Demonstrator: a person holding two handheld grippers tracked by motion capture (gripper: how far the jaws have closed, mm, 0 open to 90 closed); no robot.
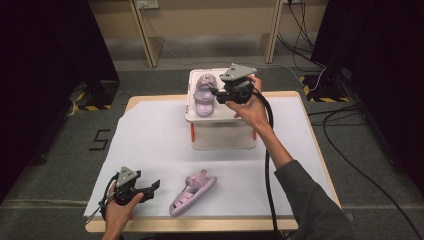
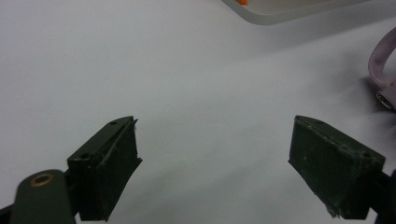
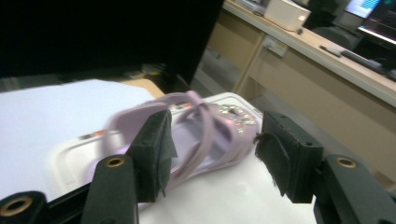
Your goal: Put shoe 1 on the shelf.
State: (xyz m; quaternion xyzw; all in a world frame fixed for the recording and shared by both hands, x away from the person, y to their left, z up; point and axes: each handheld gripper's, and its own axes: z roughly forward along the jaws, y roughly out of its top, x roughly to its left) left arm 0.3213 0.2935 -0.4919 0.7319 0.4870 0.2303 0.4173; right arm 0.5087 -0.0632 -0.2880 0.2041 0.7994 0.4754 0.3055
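Right tongs (image 1: 214,93): held over the far middle of the worktop, at the right side of the white tray; the jaws stand spread and clamp nothing. In the right gripper view (image 3: 212,147) the sandal lies between and just beyond the two black pads, and whether a pad touches it I cannot tell.
Sandal on the tray (image 1: 204,93): pale purple, strapped, lying flat in the tray with its length running near to far. The right gripper view (image 3: 205,130) shows sparkling stones on its front strap.
White tray (image 1: 191,107): a shallow, rounded-corner tray raised on a stand with orange legs, at the far middle of the worktop, reaching past the far edge.
Left tongs (image 1: 156,186): held low at the near left of the worktop, pointing right toward the second sandal but apart from it. The left gripper view (image 2: 215,163) shows the jaws wide apart with bare white surface between them.
Sandal on the worktop (image 1: 192,193): matching pale purple, lying near the near edge, angled with one end toward the far right. Its strap and buckle show at the right edge of the left gripper view (image 2: 383,70).
Worktop (image 1: 150,135): wooden-edged, covered by a white sheet.
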